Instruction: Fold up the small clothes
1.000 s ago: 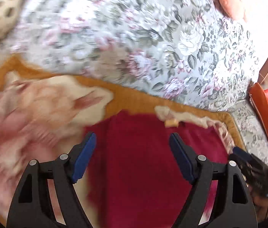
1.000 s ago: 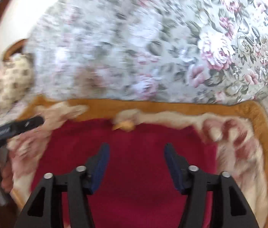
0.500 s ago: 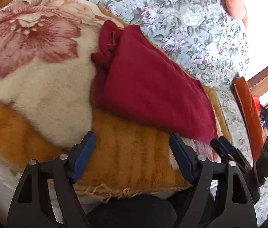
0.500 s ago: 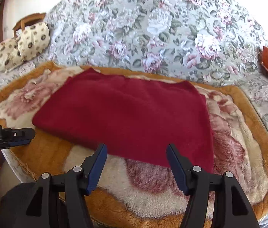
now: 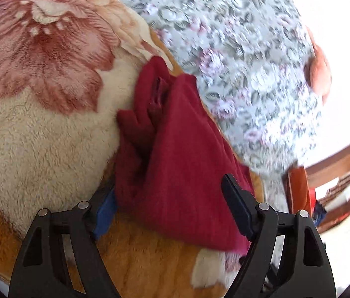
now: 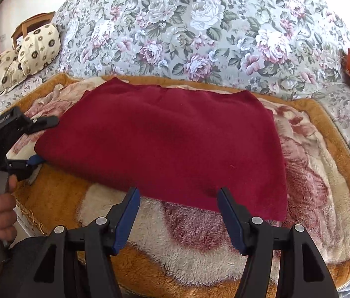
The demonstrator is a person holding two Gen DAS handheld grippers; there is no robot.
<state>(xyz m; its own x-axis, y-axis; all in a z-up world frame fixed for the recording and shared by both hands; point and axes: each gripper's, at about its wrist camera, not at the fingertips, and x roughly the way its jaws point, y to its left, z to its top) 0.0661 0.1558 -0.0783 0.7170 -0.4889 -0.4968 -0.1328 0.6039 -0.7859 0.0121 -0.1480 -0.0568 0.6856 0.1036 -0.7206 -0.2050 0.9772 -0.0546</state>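
Now, left gripper [image 5: 172,198] spread wide, straddling the near left corner of the red garment [image 6: 165,144], one blue pad slipped under the edge, the other above the cloth, nothing pinched yet; looks set to grab that corner for a fold; right gripper [image 6: 177,213] also gaping, hovering just short of the near hem, holding nothing, seemingly waiting to take the right side; garment lying flat and spread on the plush floral blanket [image 6: 306,186], bunched only at its left end; beyond, flowered bedspread [image 6: 199,29], dotted cushions [image 6: 38,47] well off left; nothing blocking the fold; fuzzy pile might snag a pad.
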